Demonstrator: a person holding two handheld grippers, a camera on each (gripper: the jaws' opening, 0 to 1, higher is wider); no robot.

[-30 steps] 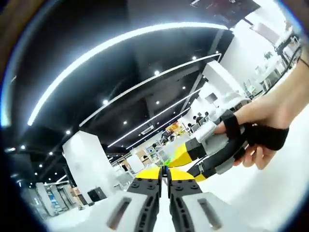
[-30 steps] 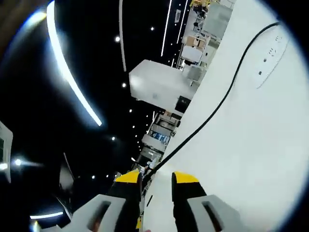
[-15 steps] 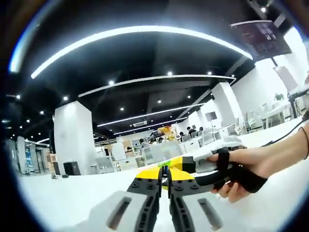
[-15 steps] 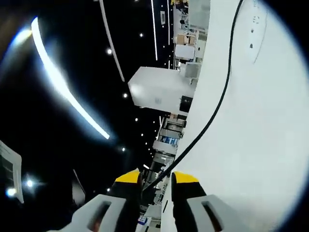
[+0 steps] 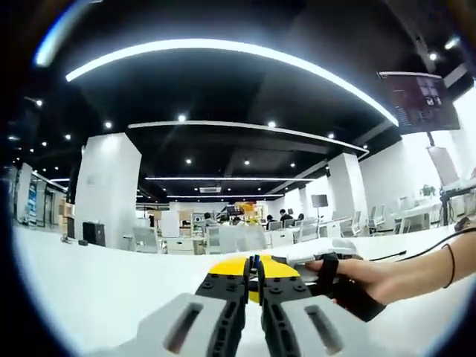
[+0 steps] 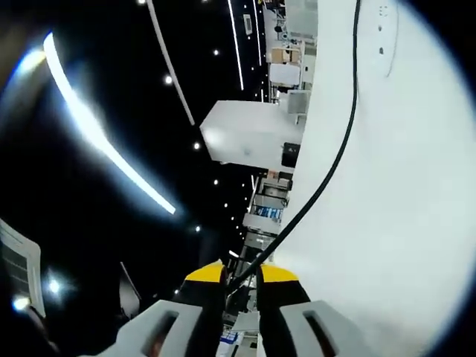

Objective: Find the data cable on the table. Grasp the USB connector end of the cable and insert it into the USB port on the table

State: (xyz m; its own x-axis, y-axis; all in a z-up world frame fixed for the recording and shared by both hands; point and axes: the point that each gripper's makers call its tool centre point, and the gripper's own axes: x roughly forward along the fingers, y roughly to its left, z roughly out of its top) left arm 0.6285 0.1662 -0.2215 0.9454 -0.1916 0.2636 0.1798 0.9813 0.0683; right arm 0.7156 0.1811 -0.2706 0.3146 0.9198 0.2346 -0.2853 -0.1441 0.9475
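The black data cable (image 6: 327, 175) runs across the white table (image 6: 394, 223) and comes down between my right gripper's (image 6: 242, 274) yellow-tipped jaws, which stand close around its near end. A faint outlined panel with small dark marks (image 6: 382, 33) lies on the table beside the cable's far stretch; I cannot make out a port in it. My left gripper (image 5: 253, 266) has its jaws pressed together, with a tiny green-blue speck at the tips. Just beyond them a person's hand (image 5: 349, 279) holds the right gripper (image 5: 312, 254). A thin stretch of the cable (image 5: 416, 251) trails off to the right.
The table's white top (image 5: 89, 275) spreads wide around both grippers. Past its far edge are a white pillar (image 5: 108, 186), desks, chairs and seated people under a dark ceiling with strip lights. A screen (image 5: 420, 100) hangs at the upper right.
The right gripper's jaws have drawn closer together around the cable. Both cameras have rolled; the left gripper view is now level, with the hand and right gripper lower and nearer its jaws.
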